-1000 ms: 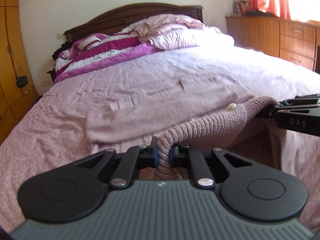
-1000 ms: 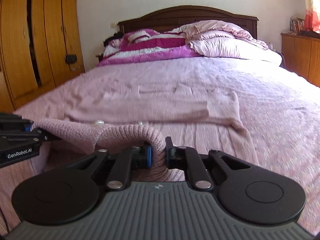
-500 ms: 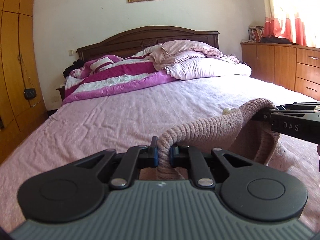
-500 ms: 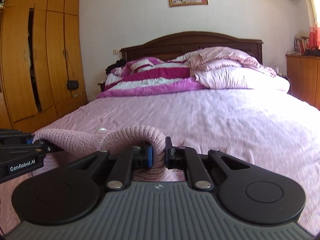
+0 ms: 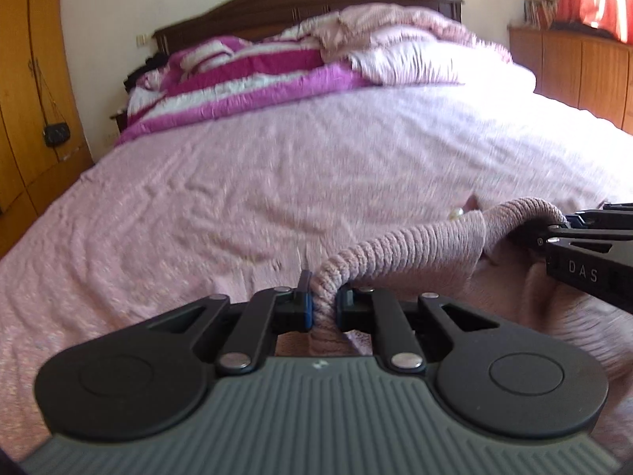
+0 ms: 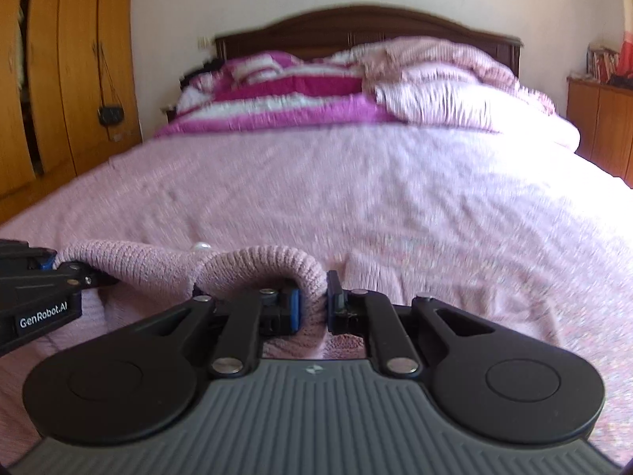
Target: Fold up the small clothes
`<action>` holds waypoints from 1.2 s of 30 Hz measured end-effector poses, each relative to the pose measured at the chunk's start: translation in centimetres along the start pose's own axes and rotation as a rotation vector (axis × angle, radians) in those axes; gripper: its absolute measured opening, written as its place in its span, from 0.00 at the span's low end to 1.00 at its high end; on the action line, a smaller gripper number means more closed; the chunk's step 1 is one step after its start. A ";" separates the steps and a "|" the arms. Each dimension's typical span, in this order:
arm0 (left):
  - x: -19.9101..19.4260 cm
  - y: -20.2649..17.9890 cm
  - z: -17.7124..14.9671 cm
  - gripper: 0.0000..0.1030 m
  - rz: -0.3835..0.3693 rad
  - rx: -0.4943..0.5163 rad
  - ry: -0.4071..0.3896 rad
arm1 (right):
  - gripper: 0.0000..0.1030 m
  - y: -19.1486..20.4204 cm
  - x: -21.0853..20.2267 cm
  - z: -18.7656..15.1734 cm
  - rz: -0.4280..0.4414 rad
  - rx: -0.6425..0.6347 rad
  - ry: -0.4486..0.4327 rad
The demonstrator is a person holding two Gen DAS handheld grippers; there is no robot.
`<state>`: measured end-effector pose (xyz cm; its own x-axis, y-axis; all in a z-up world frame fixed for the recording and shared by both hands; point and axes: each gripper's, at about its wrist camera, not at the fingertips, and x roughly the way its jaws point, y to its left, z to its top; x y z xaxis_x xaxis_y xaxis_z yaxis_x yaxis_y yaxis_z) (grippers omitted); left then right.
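Observation:
A small dusty-pink knitted garment (image 5: 415, 249) with a ribbed edge and a pearl button (image 5: 457, 212) hangs between my two grippers above the pink bed. My left gripper (image 5: 323, 303) is shut on one end of the ribbed edge. My right gripper (image 6: 312, 301) is shut on the other end of the garment (image 6: 261, 267). The right gripper shows at the right edge of the left wrist view (image 5: 554, 233), and the left gripper at the left edge of the right wrist view (image 6: 59, 267). The garment's lower part is hidden behind the grippers.
The bed (image 5: 277, 182) has a pink sheet; a magenta striped quilt (image 5: 245, 79) and pink pillows (image 5: 415, 51) lie by the dark headboard. A wooden wardrobe (image 6: 59, 79) stands left, a wooden dresser (image 5: 573, 67) right.
Both grippers tilted up and then back down toward the bed, still holding the garment. The garment that lay spread on the bed one second ago is lifted off it.

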<state>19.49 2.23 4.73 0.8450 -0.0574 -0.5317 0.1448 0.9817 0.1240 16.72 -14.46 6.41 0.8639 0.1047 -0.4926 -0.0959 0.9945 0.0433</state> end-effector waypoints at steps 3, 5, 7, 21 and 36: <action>1.7 0.0 -0.8 0.14 -0.005 -0.002 0.040 | 0.14 -0.3 2.2 -1.7 -0.003 0.007 0.037; 2.0 0.2 -1.2 0.14 -0.009 -0.016 0.042 | 0.19 -0.4 2.9 -2.4 0.003 0.011 0.036; 2.0 0.1 -1.3 0.14 -0.005 -0.023 0.038 | 0.27 -0.3 3.3 -2.7 0.002 0.005 0.037; -4.0 1.7 -0.2 0.53 0.026 -0.057 0.036 | 0.73 -1.8 -1.6 -2.3 0.022 0.060 -0.005; -10.2 1.0 -2.8 0.54 0.013 -0.062 0.045 | 0.80 -1.6 -11.2 -4.9 0.050 0.024 -0.039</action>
<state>9.57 4.33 7.92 0.8226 -0.0376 -0.5674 0.1007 0.9917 0.0803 4.80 -17.26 7.64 0.8771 0.1536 -0.4551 -0.1276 0.9879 0.0877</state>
